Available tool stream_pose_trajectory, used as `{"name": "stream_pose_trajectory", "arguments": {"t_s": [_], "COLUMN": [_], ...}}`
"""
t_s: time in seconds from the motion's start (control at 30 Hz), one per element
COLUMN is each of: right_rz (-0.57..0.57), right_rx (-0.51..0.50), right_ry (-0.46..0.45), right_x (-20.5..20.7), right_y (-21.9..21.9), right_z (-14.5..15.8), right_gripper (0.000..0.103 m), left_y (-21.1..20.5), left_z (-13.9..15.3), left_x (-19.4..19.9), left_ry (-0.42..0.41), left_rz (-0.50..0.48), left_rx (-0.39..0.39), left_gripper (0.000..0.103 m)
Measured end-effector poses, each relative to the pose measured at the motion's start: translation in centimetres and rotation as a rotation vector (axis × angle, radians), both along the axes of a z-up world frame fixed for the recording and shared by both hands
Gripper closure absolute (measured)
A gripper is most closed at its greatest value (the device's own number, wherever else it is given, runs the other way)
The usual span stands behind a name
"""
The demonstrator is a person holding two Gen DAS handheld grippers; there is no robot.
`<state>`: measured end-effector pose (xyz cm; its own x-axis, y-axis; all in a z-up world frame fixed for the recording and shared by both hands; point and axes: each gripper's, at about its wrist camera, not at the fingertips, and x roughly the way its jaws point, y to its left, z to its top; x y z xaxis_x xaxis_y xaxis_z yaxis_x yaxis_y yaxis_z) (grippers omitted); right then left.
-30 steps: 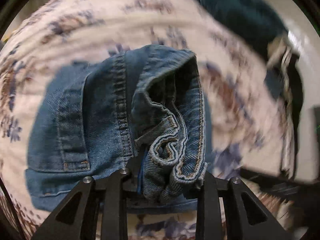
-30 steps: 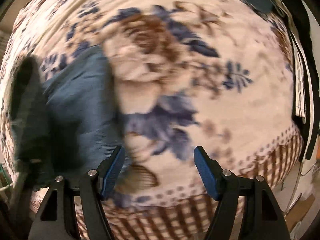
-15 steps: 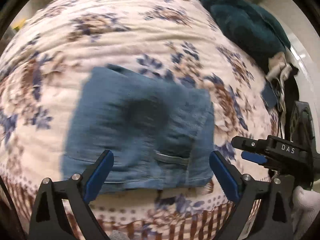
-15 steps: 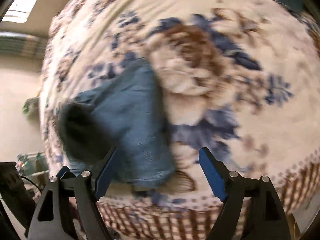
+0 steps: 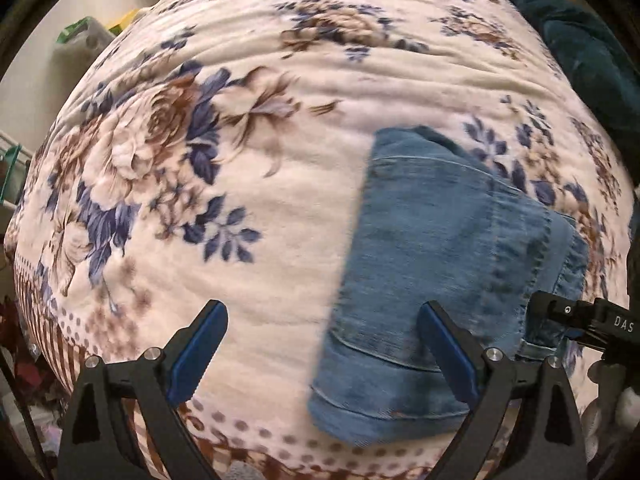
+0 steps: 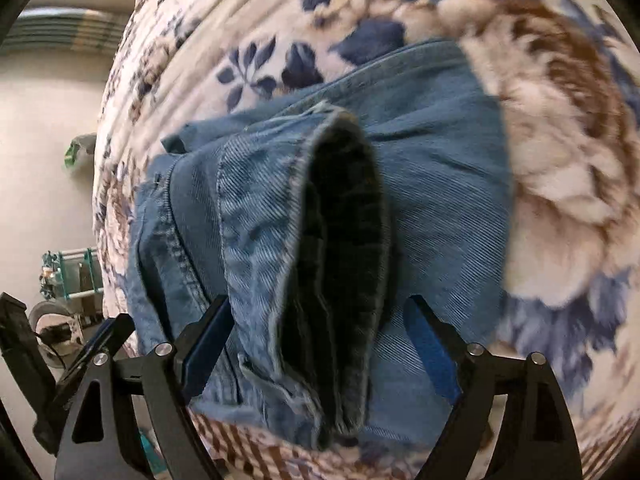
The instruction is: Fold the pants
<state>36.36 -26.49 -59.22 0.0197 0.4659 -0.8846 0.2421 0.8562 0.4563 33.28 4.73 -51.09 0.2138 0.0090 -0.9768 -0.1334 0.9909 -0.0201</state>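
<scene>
Both claws sit spread wide with nothing pinched: my left gripper [image 5: 322,350] hangs over bare blanket with the denim off to its right side, and my right gripper [image 6: 318,344] has just been opening further, its jaws straddling a raised fold of denim without the pads pressing on it. Under everything lies the floral blanket [image 5: 248,216], covering the whole work surface. On it, toward the near patterned edge, rest the pants [image 5: 440,264], already doubled into a compact blue rectangle. From the right wrist view a hem cuff [image 6: 340,240] stands up from the stack, gaping dark inside.

I judge the fold nearly done and the job now is tidying. To do it well I would come down on that upright cuff, lay it flat over the stack, and keep the edges square rather than drag the whole bundle across the soft blanket.

Around the work: a dark teal cloth [image 5: 580,52] far off at the top right, well apart. Nearer, the right tool's black body [image 5: 592,322] crowds the denim's right edge, so I watch for the two tools meeting.
</scene>
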Motion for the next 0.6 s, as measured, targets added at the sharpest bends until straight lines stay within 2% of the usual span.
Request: {"name": "stream_pose_trajectory", "arguments": {"t_s": [0.03,0.1,0.13,0.2,0.23,0.27,0.47,0.53,0.6], "right_rz": [-0.001,-0.006,0.004,0.022,0.020,0.017,-0.035,-0.064,-0.086], "right_rx": [0.013,0.041,0.052,0.009,-0.026,-0.043,-0.067,-0.087,-0.120], "right_ry": [-0.012,-0.033,-0.047,-0.061,-0.067,-0.075,-0.237,-0.257,-0.251], "right_x": [0.3,0.8,0.9,1.2,1.1,0.9,-0.7,-1.2,-1.5], "right_y": [0.4,1.3,2.0,2.8,3.0,3.0,0.3,-1.4,-3.5], "right_z": [0.0,0.2,0.4,0.6,0.9,1.2,8.3,10.1,10.9], "right_gripper": [0.014,0.027,0.038,0.053,0.074,0.078,0.090,0.091,0.091], "left_y": [0.1,0.3,0.3,0.4,0.4,0.4,0.4,0.3,0.0], "left_z": [-0.1,-0.1,-0.1,-0.2,-0.2,-0.1,1.3,2.0,2.3], "left_x": [0.0,0.0,0.0,-0.1,-0.2,-0.2,0.3,0.9,1.6], "left_ry": [0.000,-0.001,-0.001,0.003,0.011,0.015,-0.011,-0.024,-0.018], "left_rz": [0.002,0.006,0.009,0.019,0.026,0.031,0.027,0.019,0.010], "left_rx": [0.001,0.009,0.009,-0.004,-0.018,-0.029,-0.072,-0.121,-0.133], "left_gripper": [0.006,0.006,0.006,0.006,0.006,0.006,0.006,0.005,0.005]}}
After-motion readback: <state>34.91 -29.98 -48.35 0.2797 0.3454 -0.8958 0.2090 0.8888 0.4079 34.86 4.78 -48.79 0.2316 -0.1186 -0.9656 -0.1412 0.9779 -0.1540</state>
